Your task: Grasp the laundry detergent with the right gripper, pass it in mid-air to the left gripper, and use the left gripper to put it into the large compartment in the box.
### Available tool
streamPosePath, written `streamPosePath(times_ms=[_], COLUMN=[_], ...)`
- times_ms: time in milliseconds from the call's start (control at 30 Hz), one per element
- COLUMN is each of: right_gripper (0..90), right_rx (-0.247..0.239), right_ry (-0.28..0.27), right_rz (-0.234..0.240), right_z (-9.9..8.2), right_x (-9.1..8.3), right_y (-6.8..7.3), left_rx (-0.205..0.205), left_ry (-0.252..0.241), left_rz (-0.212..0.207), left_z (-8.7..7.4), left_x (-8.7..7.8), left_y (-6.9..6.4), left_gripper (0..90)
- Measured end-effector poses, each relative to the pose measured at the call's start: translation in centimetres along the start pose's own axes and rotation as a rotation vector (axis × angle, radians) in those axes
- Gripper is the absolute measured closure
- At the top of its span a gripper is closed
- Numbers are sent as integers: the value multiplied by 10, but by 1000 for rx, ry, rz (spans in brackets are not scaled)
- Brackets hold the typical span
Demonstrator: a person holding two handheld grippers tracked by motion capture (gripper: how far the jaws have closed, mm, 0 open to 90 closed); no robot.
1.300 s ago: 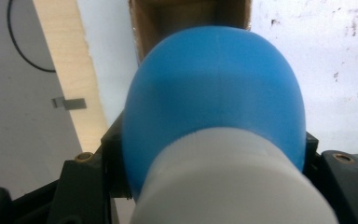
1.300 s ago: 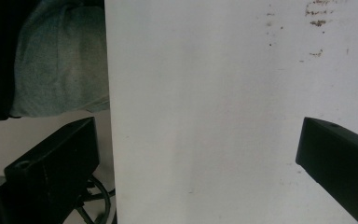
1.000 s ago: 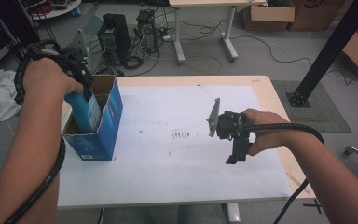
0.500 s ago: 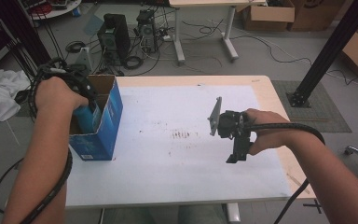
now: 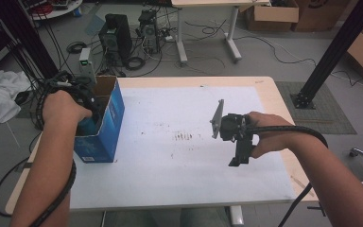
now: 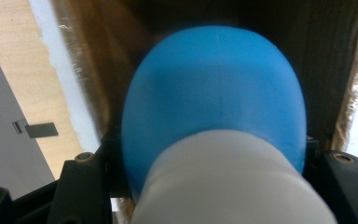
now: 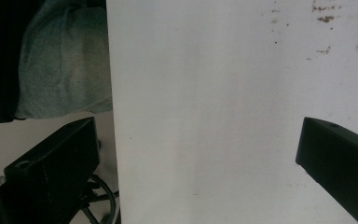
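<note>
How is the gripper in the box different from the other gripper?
The left gripper is down inside the blue box; the right gripper hovers over the bare white table. The left gripper is shut on a blue and white object; the right gripper is open and empty. Both have black jaws and a trailing cable.

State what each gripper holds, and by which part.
The left gripper clamps a blue bottle near its white cap end, inside the blue cardboard box. The right gripper is open above the white table, holding nothing.
</note>
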State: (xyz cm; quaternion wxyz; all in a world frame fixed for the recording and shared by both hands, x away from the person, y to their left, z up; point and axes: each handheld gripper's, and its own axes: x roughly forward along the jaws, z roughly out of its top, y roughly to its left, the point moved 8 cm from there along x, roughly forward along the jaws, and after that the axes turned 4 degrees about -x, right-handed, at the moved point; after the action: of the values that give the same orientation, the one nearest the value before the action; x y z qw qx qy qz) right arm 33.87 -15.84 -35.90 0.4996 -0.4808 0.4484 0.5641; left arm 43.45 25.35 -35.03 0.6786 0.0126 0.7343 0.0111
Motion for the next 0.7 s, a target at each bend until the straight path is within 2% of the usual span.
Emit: streamPosePath(times_ms=[167, 367, 500, 700], right_gripper=[0, 0, 0, 0], right_rx=[2, 4, 2, 7], right_ry=[-3, -6, -12, -20], right_rz=[0, 4, 0, -5], right_z=[1, 2, 3, 3], right_x=[0, 2, 1, -1], right_y=[-1, 1, 0, 1], left_rx=[9, 16, 21, 8], left_ry=[13, 23, 25, 2], left_rz=[-9, 15, 9, -1], left_z=[0, -1, -2, -2], left_x=[6, 18, 19, 20], left_y=[-3, 0, 1, 0], left_gripper=[385, 385, 386, 385])
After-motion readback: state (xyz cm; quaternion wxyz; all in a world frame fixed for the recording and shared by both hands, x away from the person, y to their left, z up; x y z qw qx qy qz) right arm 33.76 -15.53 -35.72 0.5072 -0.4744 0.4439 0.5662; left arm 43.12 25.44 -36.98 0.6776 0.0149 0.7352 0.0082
